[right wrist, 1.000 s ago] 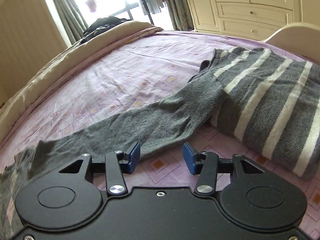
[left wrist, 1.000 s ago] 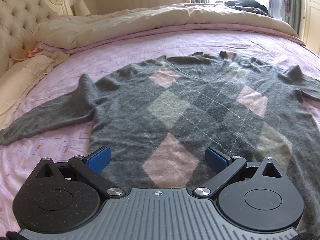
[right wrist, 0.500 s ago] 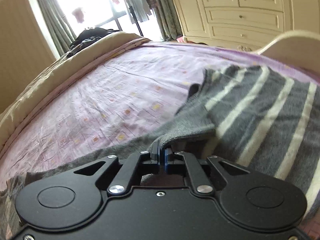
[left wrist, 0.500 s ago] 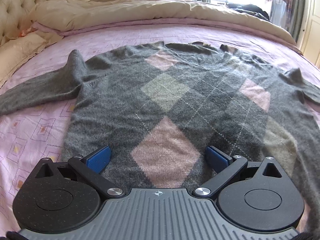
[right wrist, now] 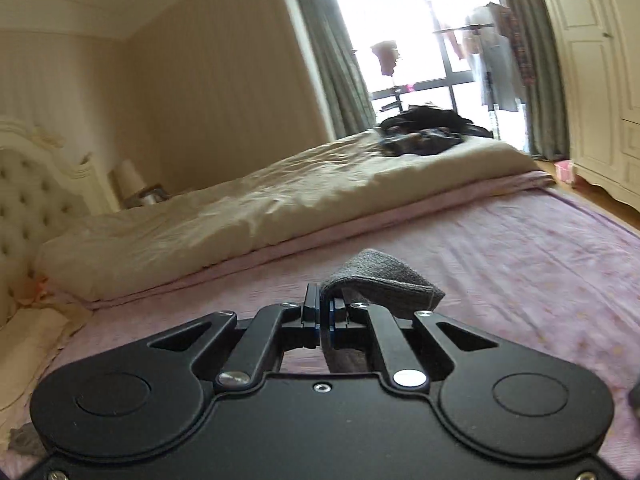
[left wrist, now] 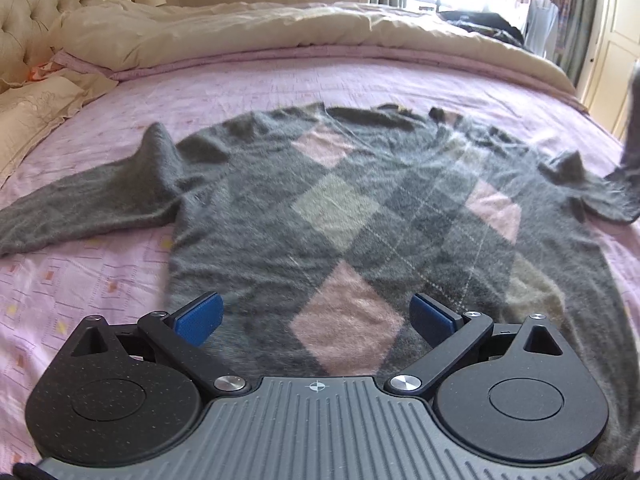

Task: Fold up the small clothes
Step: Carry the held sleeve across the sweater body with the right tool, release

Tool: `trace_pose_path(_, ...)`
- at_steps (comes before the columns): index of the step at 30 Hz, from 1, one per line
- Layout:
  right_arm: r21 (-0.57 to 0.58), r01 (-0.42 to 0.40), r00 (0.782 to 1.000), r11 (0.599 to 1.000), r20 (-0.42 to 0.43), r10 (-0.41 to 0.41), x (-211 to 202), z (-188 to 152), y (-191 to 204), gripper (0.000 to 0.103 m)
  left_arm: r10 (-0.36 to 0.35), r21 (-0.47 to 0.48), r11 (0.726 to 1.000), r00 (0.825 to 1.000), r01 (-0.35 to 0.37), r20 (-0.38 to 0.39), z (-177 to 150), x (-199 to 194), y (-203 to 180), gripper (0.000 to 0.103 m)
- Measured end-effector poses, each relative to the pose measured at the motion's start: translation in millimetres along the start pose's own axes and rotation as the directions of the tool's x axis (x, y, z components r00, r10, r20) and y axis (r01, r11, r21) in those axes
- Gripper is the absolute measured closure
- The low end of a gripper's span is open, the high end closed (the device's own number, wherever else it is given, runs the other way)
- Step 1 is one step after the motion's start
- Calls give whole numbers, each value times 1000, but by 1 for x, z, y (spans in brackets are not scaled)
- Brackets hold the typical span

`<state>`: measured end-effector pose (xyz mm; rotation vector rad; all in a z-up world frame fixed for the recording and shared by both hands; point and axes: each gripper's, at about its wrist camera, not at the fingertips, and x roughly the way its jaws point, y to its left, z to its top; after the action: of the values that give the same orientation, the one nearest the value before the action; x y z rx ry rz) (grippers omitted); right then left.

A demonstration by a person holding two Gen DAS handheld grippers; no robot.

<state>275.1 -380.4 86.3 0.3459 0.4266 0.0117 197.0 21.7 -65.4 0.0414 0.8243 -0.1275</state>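
Above the bed (right wrist: 520, 248), my right gripper (right wrist: 325, 312) is clamped on the sweater (left wrist: 360, 216) sleeve (right wrist: 384, 280), now lifted off the sheet; my left gripper (left wrist: 316, 316) hovers wide open over the hem.

The left tool (left wrist: 316, 318), its 2 blue pads (left wrist: 199, 318) spread wide apart, hangs over the hem of a grey argyle sweater (left wrist: 360, 216) lying flat on the pink bed (left wrist: 360, 80), 1 sleeve (left wrist: 88, 208) stretched left, a cream duvet (left wrist: 280, 32) bunched beyond.
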Motion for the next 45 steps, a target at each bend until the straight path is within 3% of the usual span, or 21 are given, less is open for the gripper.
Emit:
trace_pose_path(4, -47, -137, 990, 989, -50, 134, 35, -19, 71, 92, -4, -27, 1000, 1000, 5, 22, 4, -14, 21, 2)
trace_pose_path(9, -84, -268, 952, 960, -173, 251, 85, -68, 145, 92, 9, -44, 999, 1000, -7, 30, 4, -23, 49, 2)
trace_pose_path(16, -130, -367, 885, 921, -354, 302, 124, -165, 216, 92, 10, -104, 995, 1000, -9, 10, 1, -22, 87, 2)
trace_pose_path(19, -142, -401, 869, 905, -373, 326, 124, -192, 226, 84, 5, -122, 993, 1000, -4, 9, 1, -21, 97, 2)
trace_pose_path(23, -140, -378, 885, 915, -344, 313, 107, -202, 205, 84, 1, -114, 994, 1000, 0, 8, 5, -17, 102, 2)
trace_pose_path(28, -183, -278, 936, 943, -272, 223, 81, -206, 171, 83, -25, -88, 996, 999, 28, 32, 20, -11, 97, 2)
trace_pose_path(30, -223, -222, 956, 949, -240, 167, 70, -209, 158, 63, -43, -90, 995, 998, 46, 40, 29, -5, 92, 2)
trace_pose_path(32, -260, -168, 972, 951, -203, 116, 56, -215, 144, 56, -67, -88, 994, 997, 71, 45, 39, 4, 86, 2)
trace_pose_path(38, -233, -116, 979, 966, -193, 71, 38, -234, 113, 56, -69, 13, 998, 996, 69, 53, 59, 31, 45, 2)
trace_pose_path(45, -216, -106, 977, 971, -202, 61, 36, -255, 102, 56, 22, 161, 986, 996, -35, 84, 73, 70, 0, 3)
